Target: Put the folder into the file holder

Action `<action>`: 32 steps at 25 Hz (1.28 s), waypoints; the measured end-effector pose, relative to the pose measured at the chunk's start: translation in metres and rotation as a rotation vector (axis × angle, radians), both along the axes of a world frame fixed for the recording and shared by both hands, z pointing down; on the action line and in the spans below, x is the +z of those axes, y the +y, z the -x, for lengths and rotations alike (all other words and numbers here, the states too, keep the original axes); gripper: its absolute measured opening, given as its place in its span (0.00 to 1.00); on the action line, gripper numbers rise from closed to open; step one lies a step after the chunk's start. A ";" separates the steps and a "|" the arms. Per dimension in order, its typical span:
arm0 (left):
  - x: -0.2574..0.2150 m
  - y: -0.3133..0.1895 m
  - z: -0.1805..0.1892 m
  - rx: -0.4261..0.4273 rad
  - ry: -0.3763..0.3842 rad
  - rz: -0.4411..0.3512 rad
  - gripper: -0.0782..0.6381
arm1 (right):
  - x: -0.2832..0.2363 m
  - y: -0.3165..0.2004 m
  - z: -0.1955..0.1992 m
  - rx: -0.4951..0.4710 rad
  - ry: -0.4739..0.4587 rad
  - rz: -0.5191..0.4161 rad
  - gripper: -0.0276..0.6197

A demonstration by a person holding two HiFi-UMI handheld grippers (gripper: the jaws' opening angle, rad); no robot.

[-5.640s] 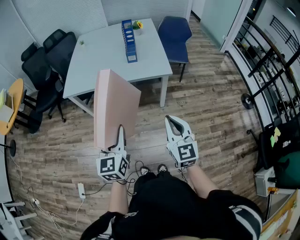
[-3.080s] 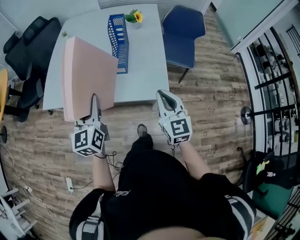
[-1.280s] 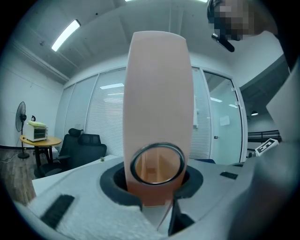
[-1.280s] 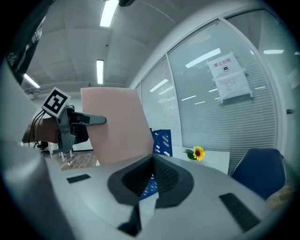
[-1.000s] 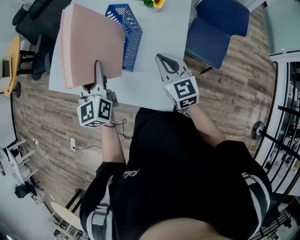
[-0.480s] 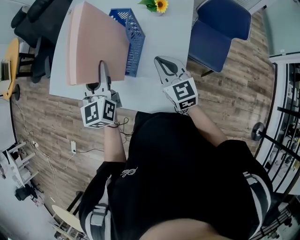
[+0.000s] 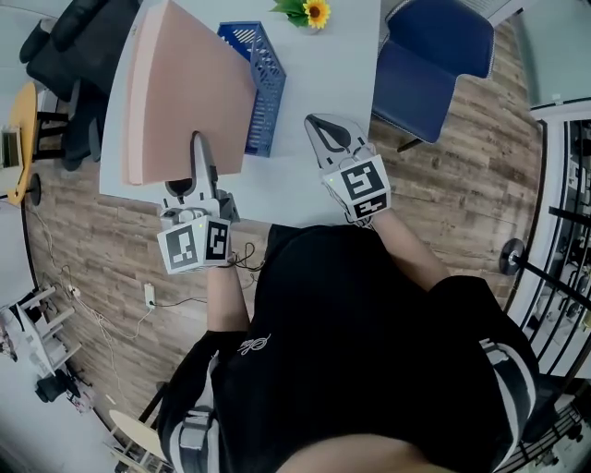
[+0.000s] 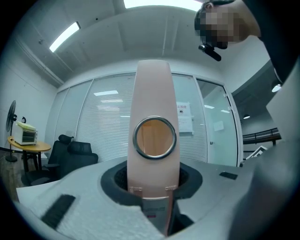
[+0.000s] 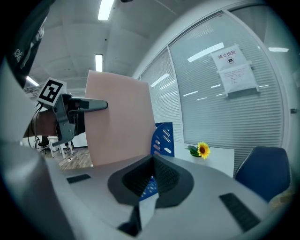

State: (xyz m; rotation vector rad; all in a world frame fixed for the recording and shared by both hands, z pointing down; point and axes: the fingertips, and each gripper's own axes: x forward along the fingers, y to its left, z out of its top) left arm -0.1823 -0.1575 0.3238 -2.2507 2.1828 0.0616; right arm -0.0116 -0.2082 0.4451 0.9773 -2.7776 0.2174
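Note:
A large pink folder [image 7: 185, 92] stands upright over the white table [image 7: 323, 55], with my left gripper [image 7: 197, 150] shut on its lower edge. In the left gripper view the folder's spine [image 8: 154, 93] with its round ring hole rises straight out of the left gripper [image 8: 153, 187]. The blue mesh file holder [image 7: 263, 88] lies on the table just right of the folder, partly hidden by it. My right gripper [image 7: 325, 125] hovers over the table's near edge, right of the holder, shut and empty. Its view shows the folder [image 9: 119, 126] and holder [image 9: 164, 138] beyond the right gripper [image 9: 147, 187].
A sunflower [image 7: 314, 11] sits at the table's far side. A blue chair [image 7: 434, 46] stands to the right of the table and black office chairs [image 7: 69, 46] to its left. Wooden floor and cables lie below left.
The person has walked up to the table with the folder in the left gripper. Over the last second the folder has shifted slightly by the holder. The right gripper has stayed shut.

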 end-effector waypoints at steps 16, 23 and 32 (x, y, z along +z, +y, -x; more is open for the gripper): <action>0.009 -0.024 -0.013 0.063 -0.027 -0.006 0.29 | 0.007 0.008 -0.018 0.034 0.014 0.014 0.05; 0.030 -0.038 -0.003 0.064 0.009 0.026 0.29 | 0.010 0.005 -0.015 0.044 0.030 0.020 0.05; 0.054 -0.048 -0.002 0.056 0.028 0.075 0.30 | 0.017 0.005 -0.011 0.038 0.037 0.036 0.05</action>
